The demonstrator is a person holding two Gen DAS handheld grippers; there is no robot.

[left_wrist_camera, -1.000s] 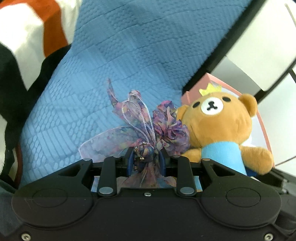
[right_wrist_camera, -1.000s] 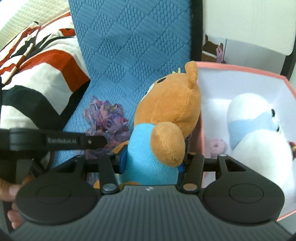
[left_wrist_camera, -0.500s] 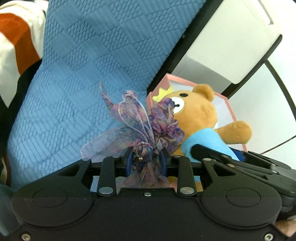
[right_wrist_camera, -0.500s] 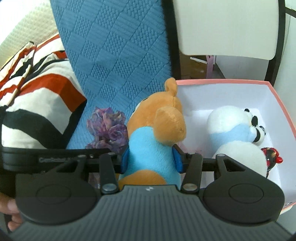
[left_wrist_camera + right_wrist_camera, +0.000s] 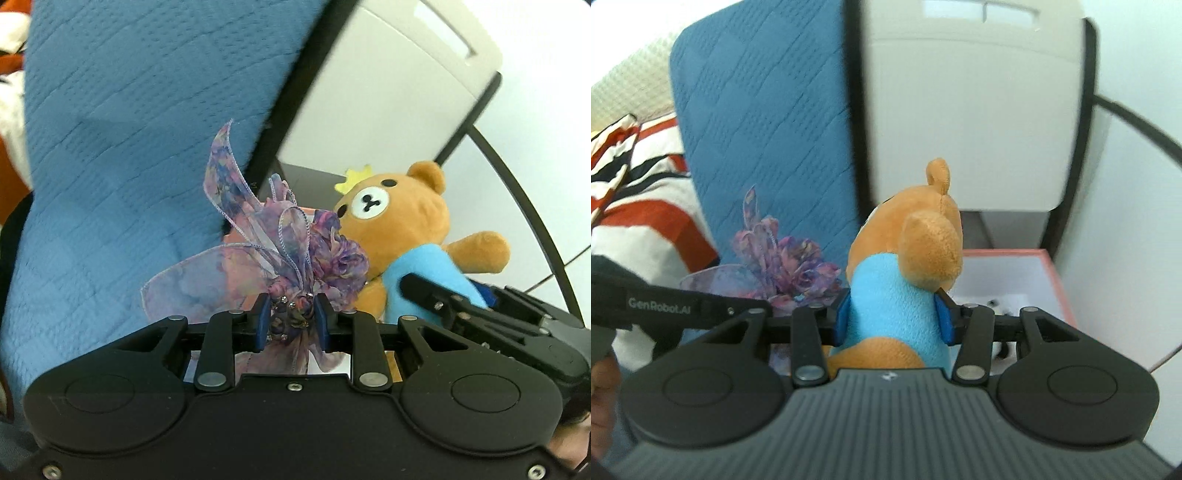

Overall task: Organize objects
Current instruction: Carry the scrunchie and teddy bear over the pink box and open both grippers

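Jaws of the left gripper (image 5: 290, 326) are clamped on the knotted middle of a sheer purple-and-pink ribbon bow with small beads (image 5: 280, 258), its gauzy loops fanning upward. Beside it, the right gripper (image 5: 892, 319) pinches the soft blue-shirted torso of a brown plush bear with a yellow crown (image 5: 399, 221); its jaws have just been closing a little further, the bear between them. Both items hang in the air. Just beyond sits a pink-rimmed white cardboard box (image 5: 1008, 254), with a quilted blue fabric surface (image 5: 129, 129) behind. Judging by this, the carrying step is under way; next each piece wants lowering over the box before release, the floppy bow likely to snag.
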